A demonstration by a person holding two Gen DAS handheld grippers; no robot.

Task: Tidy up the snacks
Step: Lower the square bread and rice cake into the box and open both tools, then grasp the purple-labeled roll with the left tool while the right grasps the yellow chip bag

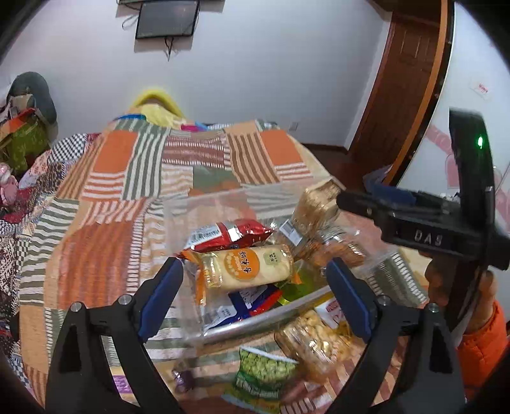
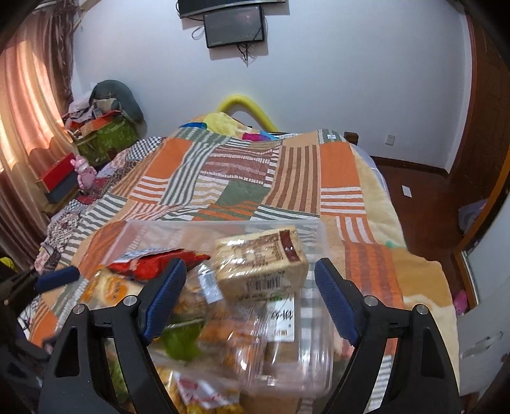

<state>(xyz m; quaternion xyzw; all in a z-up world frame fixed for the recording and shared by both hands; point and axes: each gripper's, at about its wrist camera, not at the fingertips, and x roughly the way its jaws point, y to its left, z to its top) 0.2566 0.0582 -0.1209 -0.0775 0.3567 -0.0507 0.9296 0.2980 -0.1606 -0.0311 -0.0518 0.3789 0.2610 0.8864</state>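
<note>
At the bottom of the left wrist view the left gripper [image 1: 255, 286] stands with its blue pads spread wide and nothing between them. Below it, low in the frame, a green pea bag [image 1: 266, 371] and a clear pack of yellow puffs [image 1: 314, 342] lie on the quilt [image 1: 105, 197]. Just above them, in the centre, sits the clear bin [image 1: 204, 210], a see-through plastic box resting on the quilt. Inside it a rice cracker pack [image 1: 247, 266] lies across blue and red wrappers, with a red bag [image 1: 229, 234] behind it.

At the right of that view the right gripper [image 1: 360, 205] reaches in from the side, near a tan biscuit pack [image 1: 317, 202] at the bin's right rim. In the right wrist view its own blue pads [image 2: 334, 305] are likewise released and well apart. The biscuit pack [image 2: 263, 259] lies between and beyond them, blurred; whether anything touches it I cannot tell.

The quilt is a patchwork of orange, green and brown stripes and covers a bed that fills the middle of both views. At its far end, upper centre, yellow bedding [image 2: 223, 119] is piled. In the upper left of the right wrist view a pink curtain [image 2: 28, 105] hangs beside a heap of boxes and clothes [image 2: 102, 124]. A dark screen [image 2: 234, 27] is fixed high on the white wall [image 2: 350, 79]. Dark wood floor [image 2: 420, 191] runs along the right.
</note>
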